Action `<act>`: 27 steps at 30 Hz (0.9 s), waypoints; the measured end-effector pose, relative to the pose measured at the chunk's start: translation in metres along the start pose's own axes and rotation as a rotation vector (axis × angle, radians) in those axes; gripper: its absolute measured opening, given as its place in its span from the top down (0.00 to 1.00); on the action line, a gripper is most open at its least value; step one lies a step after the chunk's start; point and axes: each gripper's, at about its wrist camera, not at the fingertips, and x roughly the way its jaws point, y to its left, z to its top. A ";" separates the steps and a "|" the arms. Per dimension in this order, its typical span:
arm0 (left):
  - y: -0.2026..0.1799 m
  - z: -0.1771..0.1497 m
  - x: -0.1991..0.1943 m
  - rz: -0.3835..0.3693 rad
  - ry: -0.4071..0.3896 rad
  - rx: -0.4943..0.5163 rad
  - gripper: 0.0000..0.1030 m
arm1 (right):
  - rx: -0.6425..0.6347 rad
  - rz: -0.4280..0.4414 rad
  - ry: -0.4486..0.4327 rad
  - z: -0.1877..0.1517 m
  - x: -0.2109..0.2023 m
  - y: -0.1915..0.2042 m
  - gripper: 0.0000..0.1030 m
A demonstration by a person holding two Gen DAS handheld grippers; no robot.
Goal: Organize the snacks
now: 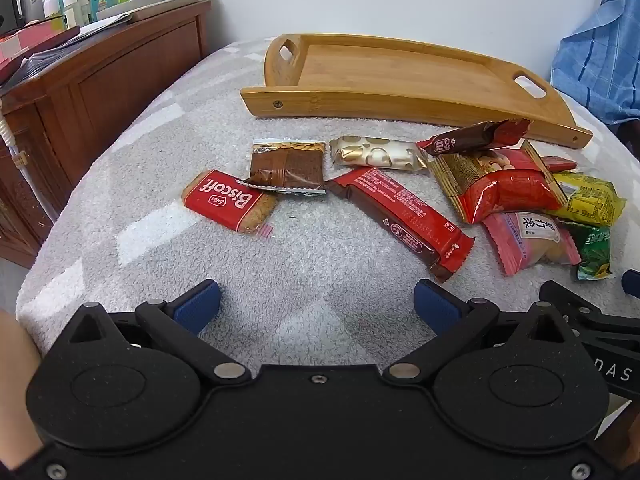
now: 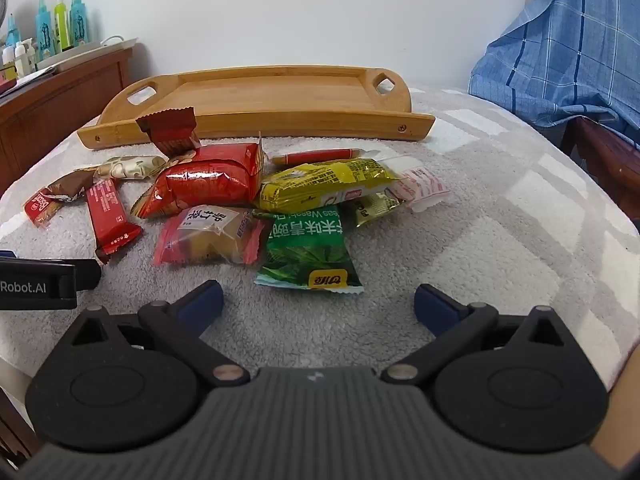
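Several wrapped snacks lie in a loose pile on a grey towel. A red Biscoff biscuit (image 1: 230,201), a brown wafer pack (image 1: 287,168), a white-gold candy (image 1: 378,153) and a long red bar (image 1: 404,216) lie at the left. A red pouch (image 2: 208,178), yellow pack (image 2: 328,182), green pea pack (image 2: 310,250) and pink cake pack (image 2: 208,236) lie at the right. An empty bamboo tray (image 1: 400,100) (image 2: 256,120) stands behind them. My left gripper (image 1: 318,306) is open, short of the long red bar. My right gripper (image 2: 318,304) is open, just short of the green pack.
A wooden cabinet (image 1: 100,92) with bottles and papers stands at the left. A blue checked cloth (image 2: 560,48) hangs over wooden furniture at the right. The towel-covered surface (image 2: 500,220) drops off at its left and right edges. The left gripper's body (image 2: 40,284) shows in the right wrist view.
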 end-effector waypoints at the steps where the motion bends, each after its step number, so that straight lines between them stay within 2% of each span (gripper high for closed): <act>1: 0.000 0.000 0.000 -0.008 0.012 -0.007 0.00 | 0.001 0.000 -0.006 0.000 0.000 0.000 0.00; 27: 0.001 0.001 0.001 -0.009 0.016 -0.008 0.00 | -0.006 0.000 -0.005 0.001 0.001 0.001 0.00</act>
